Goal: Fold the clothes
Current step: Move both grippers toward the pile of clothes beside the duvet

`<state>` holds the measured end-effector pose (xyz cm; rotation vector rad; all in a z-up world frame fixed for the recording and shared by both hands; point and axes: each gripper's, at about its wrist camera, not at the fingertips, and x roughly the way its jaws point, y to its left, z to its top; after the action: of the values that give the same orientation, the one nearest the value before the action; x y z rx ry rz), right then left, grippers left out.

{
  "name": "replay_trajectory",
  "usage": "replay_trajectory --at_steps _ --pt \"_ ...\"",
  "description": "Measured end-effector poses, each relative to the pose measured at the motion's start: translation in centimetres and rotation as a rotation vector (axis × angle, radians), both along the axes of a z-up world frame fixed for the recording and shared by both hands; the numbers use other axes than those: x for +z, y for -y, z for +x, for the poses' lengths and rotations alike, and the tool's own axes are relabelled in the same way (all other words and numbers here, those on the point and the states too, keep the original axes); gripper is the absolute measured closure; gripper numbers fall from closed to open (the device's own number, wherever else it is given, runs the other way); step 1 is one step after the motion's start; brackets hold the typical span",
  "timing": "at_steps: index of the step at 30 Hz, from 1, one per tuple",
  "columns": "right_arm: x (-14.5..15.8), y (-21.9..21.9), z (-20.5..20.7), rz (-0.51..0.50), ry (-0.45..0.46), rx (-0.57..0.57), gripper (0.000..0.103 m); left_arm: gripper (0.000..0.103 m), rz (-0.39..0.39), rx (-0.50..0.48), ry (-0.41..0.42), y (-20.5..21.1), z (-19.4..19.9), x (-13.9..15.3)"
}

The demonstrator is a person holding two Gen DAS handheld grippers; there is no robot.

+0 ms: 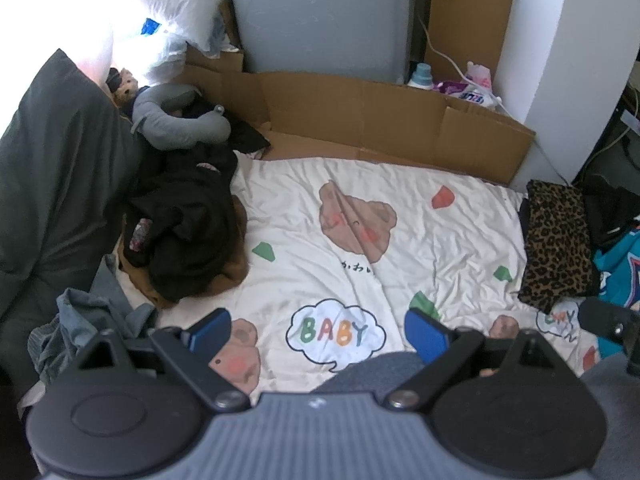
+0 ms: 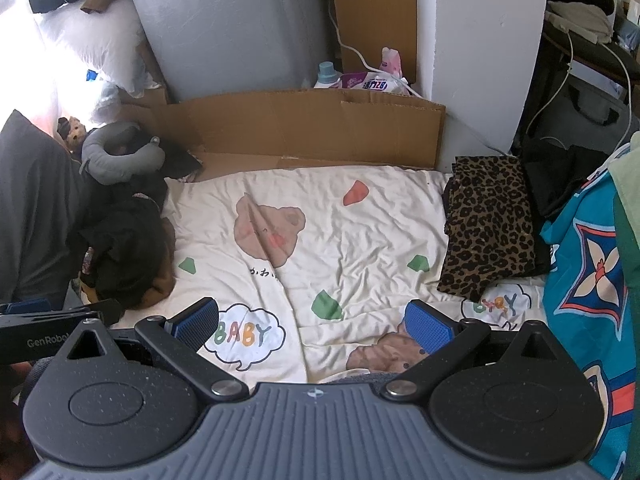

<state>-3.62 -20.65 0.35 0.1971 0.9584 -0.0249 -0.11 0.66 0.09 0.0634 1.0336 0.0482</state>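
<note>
Far to the left of the left hand-held gripper [image 1: 318, 332], a dark grey cushion [image 1: 52, 160] leans at the edge of the bed. Just ahead of it and to the left lies a crumpled grey-blue garment [image 1: 86, 320], close by the left finger. Further ahead on the left is a heap of black clothes [image 1: 188, 224] resting on a brown garment [image 1: 230, 276], with a grey neck pillow [image 1: 176, 120] and a small doll [image 1: 124, 86] beyond the heap.

The left hand-held gripper hangs above the bed with its blue-padded fingers [image 1: 210, 330] spread wide and nothing between them. Straight ahead of it lies the cream sheet [image 1: 420, 240], printed with brown bears and a "BABY" speech bubble [image 1: 336, 334], wrinkled and bare in the middle. Beyond the sheet a low cardboard wall [image 1: 360, 116] stands along the far edge.

The right hand-held gripper [image 2: 312, 326] is likewise held wide, empty, above the near part of the sheet; part of the left tool shows at its far left. Ahead and to its right a folded leopard-print garment [image 2: 490, 224] lies flat on the sheet's right side, on top of something dark. Right of that, touching it, is a teal printed fabric [image 2: 588, 272] along the right edge of the view.
</note>
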Motion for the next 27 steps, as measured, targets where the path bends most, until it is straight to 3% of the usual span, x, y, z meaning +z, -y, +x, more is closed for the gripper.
replay_trajectory --at_steps 4,12,20,27 --pt "0.0 -0.1 -0.1 0.003 0.000 0.009 0.001 0.009 -0.029 0.005 0.024 -0.4 -0.2 0.4" --pt "0.1 0.7 -0.2 0.055 -0.008 0.010 0.001 0.009 -0.106 0.043 -0.012 -2.4 0.8 0.3" --pt "0.2 0.0 -0.1 0.045 -0.010 0.023 0.001 0.009 -0.108 0.060 0.016 -4.5 2.0 1.5" --pt "1.2 -0.1 0.0 0.099 0.012 0.009 0.001 0.009 -0.121 0.072 0.020 -5.9 2.4 1.9"
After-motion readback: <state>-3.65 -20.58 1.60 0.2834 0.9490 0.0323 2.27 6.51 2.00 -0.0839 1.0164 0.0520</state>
